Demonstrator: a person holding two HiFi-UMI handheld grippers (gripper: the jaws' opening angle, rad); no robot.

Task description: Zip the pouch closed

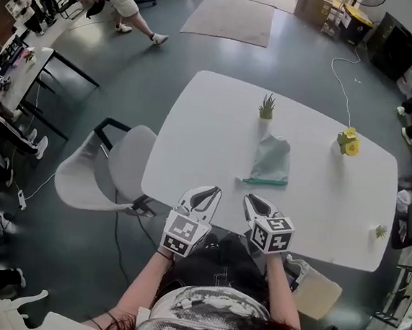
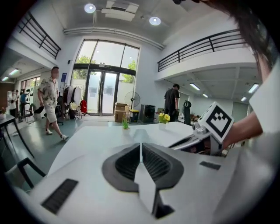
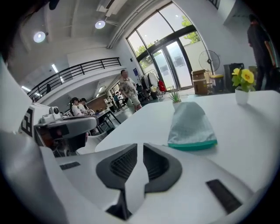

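Observation:
A grey fabric pouch [image 1: 270, 159] with a teal zip edge lies flat on the white table [image 1: 218, 118]; its teal edge faces me. In the right gripper view the pouch [image 3: 190, 124] lies just ahead and to the right of the jaws. My left gripper [image 1: 209, 193] hovers over the near table edge, its jaws together with nothing in them [image 2: 141, 146]. My right gripper [image 1: 253, 201] is beside it, short of the pouch. A narrow gap shows between its jaws, and it holds nothing [image 3: 141, 148]. Neither gripper touches the pouch.
A small green plant [image 1: 267, 107] stands just beyond the pouch, a yellow flower pot [image 1: 349, 142] sits at the far right, and a tiny plant [image 1: 380, 231] is near the right edge. A grey chair [image 1: 111, 166] stands left of the table. People walk in the background.

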